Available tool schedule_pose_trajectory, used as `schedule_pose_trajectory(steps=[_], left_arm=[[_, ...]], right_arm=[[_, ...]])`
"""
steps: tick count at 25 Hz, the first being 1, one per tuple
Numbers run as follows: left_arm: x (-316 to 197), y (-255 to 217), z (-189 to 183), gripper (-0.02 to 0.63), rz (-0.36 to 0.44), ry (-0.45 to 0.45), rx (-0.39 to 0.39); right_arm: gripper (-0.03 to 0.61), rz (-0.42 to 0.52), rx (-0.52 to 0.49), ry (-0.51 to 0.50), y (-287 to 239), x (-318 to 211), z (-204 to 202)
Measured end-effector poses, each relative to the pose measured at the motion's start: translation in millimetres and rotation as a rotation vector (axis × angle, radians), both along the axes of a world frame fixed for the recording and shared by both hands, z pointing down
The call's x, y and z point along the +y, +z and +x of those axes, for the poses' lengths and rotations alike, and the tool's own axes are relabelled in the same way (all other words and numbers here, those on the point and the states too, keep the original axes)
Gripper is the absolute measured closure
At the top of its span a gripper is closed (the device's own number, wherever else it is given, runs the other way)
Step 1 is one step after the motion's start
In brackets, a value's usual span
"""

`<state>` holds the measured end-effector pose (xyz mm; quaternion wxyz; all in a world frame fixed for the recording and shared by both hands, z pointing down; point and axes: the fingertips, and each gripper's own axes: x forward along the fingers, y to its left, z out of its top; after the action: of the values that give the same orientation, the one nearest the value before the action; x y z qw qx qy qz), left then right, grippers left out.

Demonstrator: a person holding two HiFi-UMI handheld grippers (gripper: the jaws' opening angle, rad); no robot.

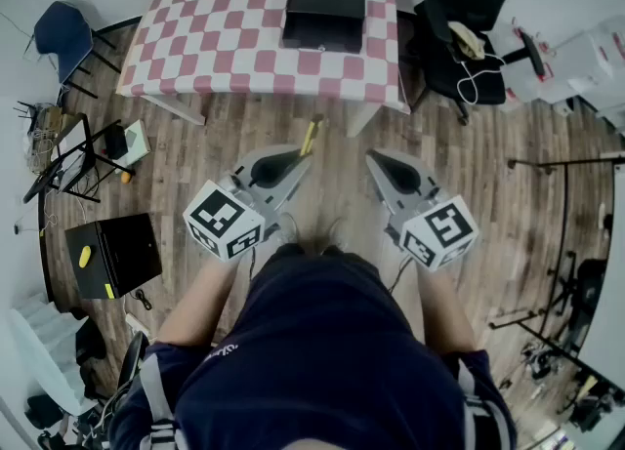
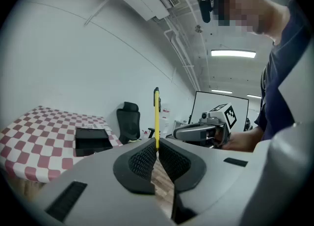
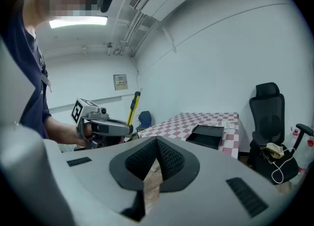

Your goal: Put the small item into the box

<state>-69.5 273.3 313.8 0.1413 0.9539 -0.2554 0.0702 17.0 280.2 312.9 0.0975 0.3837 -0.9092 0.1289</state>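
Wooden floor (image 1: pixel 469 175) before desk (image 1: pixel 225 28): both held forward, left tool (image 1: pixel 301 153) clamping yellow pen (image 1: pixel 311 134), right tool (image 1: pixel 377 158) with jaws together.

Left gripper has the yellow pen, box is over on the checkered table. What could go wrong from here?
1. The left gripper pinches the yellow pen only at its lower end, and most of it sticks out past the jaws. It could pivot or slip during the carry.
2. The pen stands upright. Dropped that way into the black box on the table, it may tip out, so lay it flat first.
3. The right gripper, shut and empty, is close by and could knock the pen.
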Motion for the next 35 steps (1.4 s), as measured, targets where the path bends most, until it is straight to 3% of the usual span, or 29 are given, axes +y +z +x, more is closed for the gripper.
schedule_pose_trajectory(steps=[11, 25, 35], left_arm=[[1.4, 6.1, 16.0, 0.572, -0.009, -0.039, -0.011], [33.8, 6.7, 69.3, 0.572, 0.004, -0.073, -0.035], [14.2, 9.8, 74.1, 0.572, 0.003, -0.092, -0.036]], right_arm=[[0.561, -0.02, -0.021, -0.035, 1.8, -5.6, 12.1], [0.561, -0.033, -0.056, -0.018, 8.5, 23.8, 90.4], [0.561, -0.049, -0.071, -0.048, 15.5, 6.2, 94.4]])
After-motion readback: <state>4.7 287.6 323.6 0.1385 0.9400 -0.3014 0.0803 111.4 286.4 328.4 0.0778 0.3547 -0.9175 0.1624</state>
